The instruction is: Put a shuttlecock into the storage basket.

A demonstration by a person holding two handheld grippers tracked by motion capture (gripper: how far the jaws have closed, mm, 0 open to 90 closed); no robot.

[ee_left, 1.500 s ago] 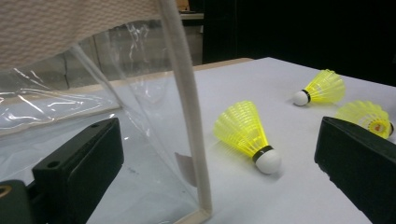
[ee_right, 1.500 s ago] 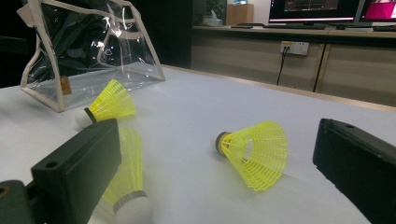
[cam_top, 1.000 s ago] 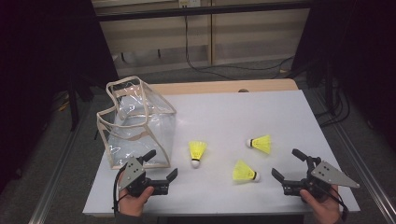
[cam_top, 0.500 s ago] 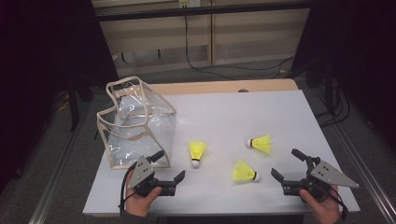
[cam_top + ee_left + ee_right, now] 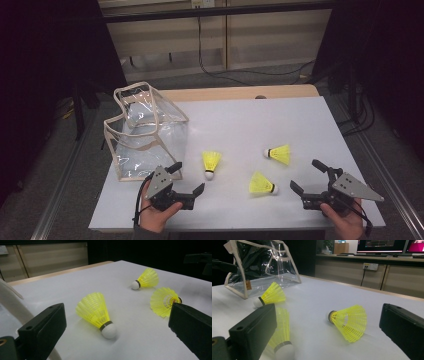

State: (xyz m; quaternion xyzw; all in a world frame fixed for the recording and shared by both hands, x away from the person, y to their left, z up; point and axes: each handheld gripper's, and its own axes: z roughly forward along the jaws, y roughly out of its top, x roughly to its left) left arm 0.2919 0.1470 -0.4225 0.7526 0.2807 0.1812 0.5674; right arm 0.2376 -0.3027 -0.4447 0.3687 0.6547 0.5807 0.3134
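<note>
Step in hand, as judged: approach for pick-up. The left gripper (image 5: 188, 181) is released, fingers spread wide and grasping nothing; it rests low on the white surface (image 5: 260, 120). The nearest shuttlecock (image 5: 96, 311) lies on its side just ahead of and between those fingers, cork end toward them. The right gripper (image 5: 310, 180) is likewise released and empty; the second shuttlecock (image 5: 262, 184) lies just beyond its left finger, the third shuttlecock (image 5: 278, 153) farther ahead.

Next move likely calls for advancing until the fingers flank the skirt, then closing gently.

Materials: yellow ribbed mesh skirts, conical; rounded white cork tips. The clear bag (image 5: 145, 132), glossy soft plastic with beige edging, stands beside the left fingers.
</note>
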